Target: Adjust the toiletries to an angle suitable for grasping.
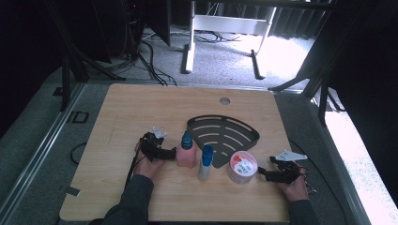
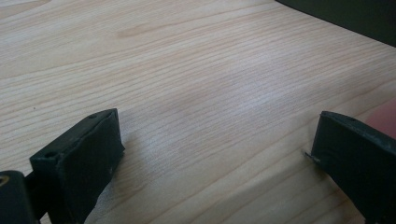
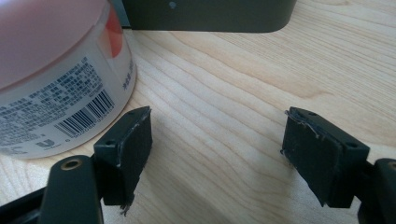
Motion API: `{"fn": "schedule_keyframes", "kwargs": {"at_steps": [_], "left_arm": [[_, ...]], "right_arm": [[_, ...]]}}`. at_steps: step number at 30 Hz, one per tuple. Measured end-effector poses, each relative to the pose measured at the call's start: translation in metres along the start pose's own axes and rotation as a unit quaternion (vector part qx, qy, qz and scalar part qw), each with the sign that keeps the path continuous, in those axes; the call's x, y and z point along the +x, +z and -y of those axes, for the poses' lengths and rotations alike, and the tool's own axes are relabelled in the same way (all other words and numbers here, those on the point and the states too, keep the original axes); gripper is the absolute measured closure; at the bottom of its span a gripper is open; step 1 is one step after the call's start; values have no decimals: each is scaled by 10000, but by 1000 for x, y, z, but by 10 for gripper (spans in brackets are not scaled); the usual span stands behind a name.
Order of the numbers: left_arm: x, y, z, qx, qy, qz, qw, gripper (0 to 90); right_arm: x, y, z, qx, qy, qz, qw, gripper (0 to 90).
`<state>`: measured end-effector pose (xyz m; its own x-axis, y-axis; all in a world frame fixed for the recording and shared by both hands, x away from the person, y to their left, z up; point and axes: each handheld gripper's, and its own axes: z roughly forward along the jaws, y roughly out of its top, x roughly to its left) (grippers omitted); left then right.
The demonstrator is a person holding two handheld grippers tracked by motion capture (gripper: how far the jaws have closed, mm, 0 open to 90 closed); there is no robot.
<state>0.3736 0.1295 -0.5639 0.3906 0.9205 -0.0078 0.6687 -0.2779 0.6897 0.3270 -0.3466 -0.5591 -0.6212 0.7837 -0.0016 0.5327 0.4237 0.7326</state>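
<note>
Left gripper [image 1: 170,153] sat low on the wooden table [image 1: 141,108], jaws spread wide with only bare wood between them in the left gripper view [image 2: 215,154], holding nothing. It pointed rightward in the high view, straight at the pink bottle [image 1: 186,155], tips just beside or touching it; couldn't tell which. A pink edge showed past one jaw in the left gripper view [image 2: 384,119]. Pink bottle stood upright, long axis vertical, blue cap [image 1: 187,139] up. Right of it, close by, a slim white bottle [image 1: 205,163] with a blue cap also stood upright. Further right was the round tub [image 1: 242,167], resting on its base, axis vertical, pinkish-red lid facing up with a white sticker; the sticker's writing was too small to read. Right gripper [image 1: 261,174] pointed leftward at the tub, tips near it. Its jaws stood well apart and gripped nothing; in the right gripper view [image 3: 215,158] the tub [image 3: 56,79] sat just beyond one jaw, outside the gap. Tub side label carried a barcode, a block of fine print and a logo mark, all too small or blurred to read; no brand legible. Behind the three containers lay a black fan-shaped slotted tray [image 1: 223,133], flat on the table, curved edge toward the person; its wall [image 3: 210,14] showed behind the tub.
</note>
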Motion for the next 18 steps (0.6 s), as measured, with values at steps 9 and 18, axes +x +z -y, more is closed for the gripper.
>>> {"fn": "schedule_keyframes", "kwargs": {"at_steps": [9, 18], "left_arm": [[2, -5, -1, 151, -20, -24, 9999, 74], [7, -15, -2, 250, 8, 10, 9997, 373]], "right_arm": [[0, 0, 0, -4, 15, 16, 10000, 236], [0, 0, 0, -1, 7, 7, 10000, 235]]}}
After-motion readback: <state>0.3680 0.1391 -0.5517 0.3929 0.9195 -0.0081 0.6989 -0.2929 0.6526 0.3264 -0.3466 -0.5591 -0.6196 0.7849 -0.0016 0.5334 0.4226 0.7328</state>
